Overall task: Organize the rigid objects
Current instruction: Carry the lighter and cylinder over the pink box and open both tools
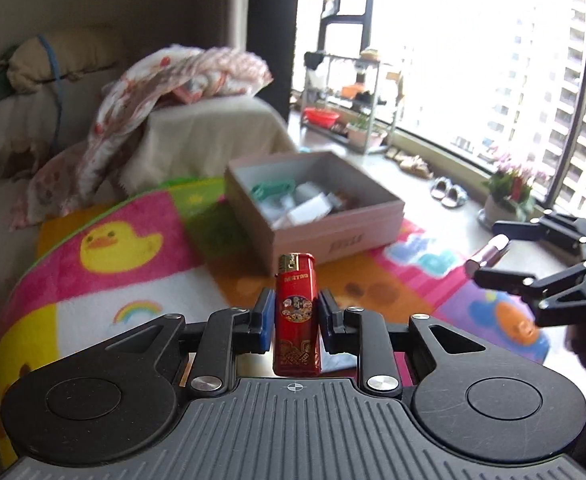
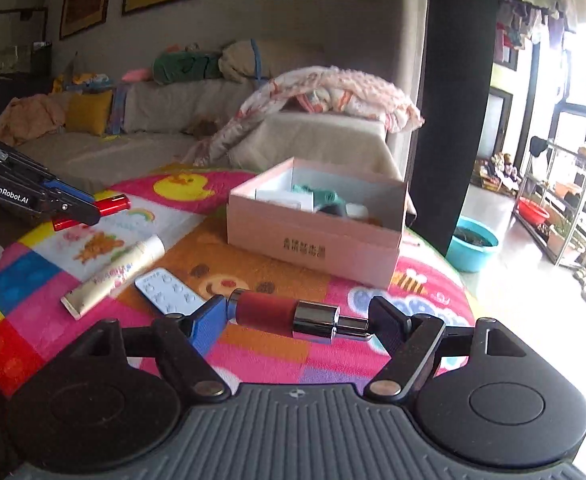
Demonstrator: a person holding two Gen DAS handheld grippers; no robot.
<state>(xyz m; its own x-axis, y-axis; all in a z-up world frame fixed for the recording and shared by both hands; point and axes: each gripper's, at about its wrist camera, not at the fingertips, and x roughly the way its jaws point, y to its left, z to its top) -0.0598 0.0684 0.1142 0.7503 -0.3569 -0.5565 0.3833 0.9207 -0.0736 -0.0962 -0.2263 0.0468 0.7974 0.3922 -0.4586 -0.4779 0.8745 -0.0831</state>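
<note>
Your left gripper [image 1: 293,316] is closed on a red plastic lighter with gold print [image 1: 296,312], which stands upright between the blue-faced pads, its metal cap pointing up and its base near the gripper body. Your right gripper [image 2: 299,318] clamps a dark red lipstick tube with a shiny silver collar [image 2: 293,316] end to end, so the tube lies crosswise between the two fingers, which stand fairly wide apart around its length.

Both grippers hang above a bright patchwork fleece blanket with a yellow duck and a rainbow [image 1: 105,264]. On it, ahead of you, sits an open pale pink cardboard box [image 2: 313,240] that already holds a green item and some white pieces; what they are is too blurred to tell.

In the right wrist view, a cream-coloured squeeze tube with pink lettering [image 2: 113,276] lies on the blanket to the left, and a small white remote with round buttons [image 2: 169,290] lies just beside it.
</note>
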